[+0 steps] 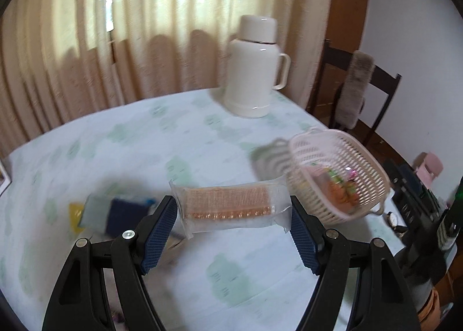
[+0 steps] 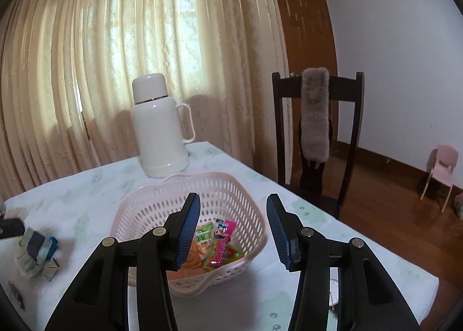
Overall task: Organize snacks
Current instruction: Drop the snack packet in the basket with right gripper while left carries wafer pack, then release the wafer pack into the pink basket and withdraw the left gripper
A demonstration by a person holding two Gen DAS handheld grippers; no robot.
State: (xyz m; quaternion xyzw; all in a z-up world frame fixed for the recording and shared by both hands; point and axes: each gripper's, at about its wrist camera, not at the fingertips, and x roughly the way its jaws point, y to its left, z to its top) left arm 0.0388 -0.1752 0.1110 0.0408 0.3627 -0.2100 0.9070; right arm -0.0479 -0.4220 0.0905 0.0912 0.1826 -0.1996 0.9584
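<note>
The left gripper [image 1: 233,216] is held above the table [image 1: 144,140] and points forward and a little down. Its two blue pads [image 1: 159,232] press on the two ends of one long wafer pack [image 1: 231,205] in clear wrapping, so the pack hangs across between the fingers, lifted from the cloth. The pack is just to the left of the pink basket [image 1: 341,166], near its rim but not over it.

The right gripper [image 2: 233,228] is raised over the near side of the pink basket [image 2: 162,197], tilted down toward it. Its jaws stand well apart and there is nothing between them.

There is one basket. Inside it lie several snack packets [image 2: 220,244]; I can see a green one, a pink one and an orange one, but the exact number I cannot tell because the left finger covers part of them. On the cloth, at the left of the right wrist view, there is a small heap of other snack packets [image 2: 37,250], dark blue and white ones; they overlap, so I cannot count them surely. In the left wrist view this heap is blurred.

Behind the basket stands one cream thermos jug [image 2: 157,125] with a handle, upright. One dark wooden chair [image 2: 318,140] stands at the table corner with one grey fur cloth [image 2: 314,116] hanging over its back. One small pink chair [image 2: 442,168] is far off by the wall.
</note>
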